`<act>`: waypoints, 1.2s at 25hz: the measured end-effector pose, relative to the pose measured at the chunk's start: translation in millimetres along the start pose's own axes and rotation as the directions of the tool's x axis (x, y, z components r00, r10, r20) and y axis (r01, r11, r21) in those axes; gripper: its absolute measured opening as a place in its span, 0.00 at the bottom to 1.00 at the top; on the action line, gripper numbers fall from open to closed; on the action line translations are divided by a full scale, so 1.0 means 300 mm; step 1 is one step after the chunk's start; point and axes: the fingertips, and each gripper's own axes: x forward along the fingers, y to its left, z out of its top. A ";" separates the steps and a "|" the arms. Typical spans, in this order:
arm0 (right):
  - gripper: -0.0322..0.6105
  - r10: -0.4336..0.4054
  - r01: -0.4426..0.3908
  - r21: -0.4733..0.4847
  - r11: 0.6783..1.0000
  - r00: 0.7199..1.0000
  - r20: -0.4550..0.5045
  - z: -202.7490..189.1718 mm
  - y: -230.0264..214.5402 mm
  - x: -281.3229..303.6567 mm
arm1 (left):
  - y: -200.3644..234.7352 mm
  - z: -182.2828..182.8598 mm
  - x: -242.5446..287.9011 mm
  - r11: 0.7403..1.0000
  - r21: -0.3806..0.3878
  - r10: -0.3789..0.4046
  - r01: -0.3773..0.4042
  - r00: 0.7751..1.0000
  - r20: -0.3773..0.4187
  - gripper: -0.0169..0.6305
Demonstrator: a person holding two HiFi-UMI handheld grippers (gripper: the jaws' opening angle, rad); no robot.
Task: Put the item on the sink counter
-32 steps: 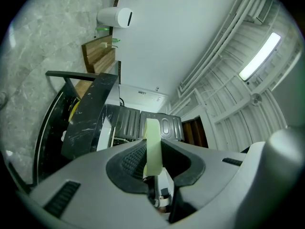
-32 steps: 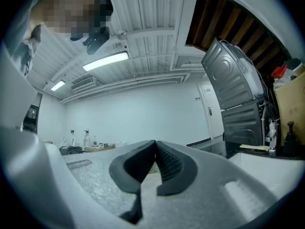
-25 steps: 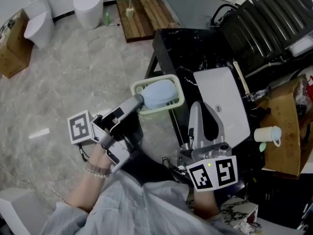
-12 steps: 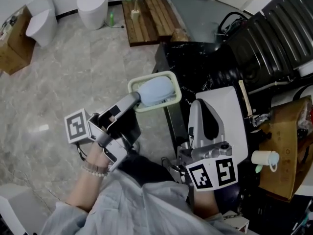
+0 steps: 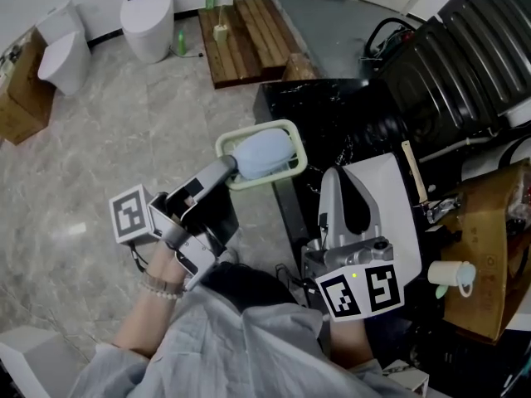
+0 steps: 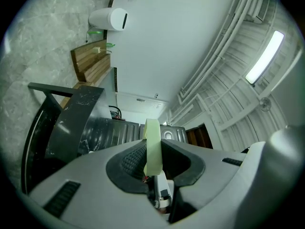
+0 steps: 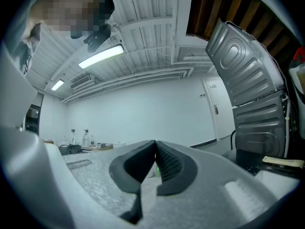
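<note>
A pale green soap dish (image 5: 286, 136) with a blue-grey oval item (image 5: 264, 154) in it hangs in the air beside the left edge of the black marble sink counter (image 5: 332, 114). My left gripper (image 5: 235, 169) is shut on the dish's near rim. In the left gripper view the green rim (image 6: 152, 142) stands edge-on between the dark pads of my left gripper (image 6: 153, 151). My right gripper (image 5: 333, 181) is shut and holds nothing, hovering over the white basin (image 5: 394, 181). In the right gripper view the right gripper (image 7: 155, 159) shows its pads pressed together.
A toilet (image 5: 148, 11), a wooden pallet (image 5: 245, 23) and a cardboard box (image 5: 21, 89) stand on the marble floor at the far side. A dark ribbed metal panel (image 5: 465, 48) leans behind the counter. A white cup (image 5: 452, 274) sits on a wooden board (image 5: 489, 247) at right.
The head view has shifted a little. The dish stays gripped beside the counter's left edge, and both grippers keep much the same places.
</note>
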 end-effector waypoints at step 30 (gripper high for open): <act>0.05 -0.259 0.261 -0.044 0.964 0.965 0.048 0.050 -0.238 0.088 | 0.099 0.086 0.388 0.998 -0.058 -0.004 -0.011 0.969 -0.245 0.16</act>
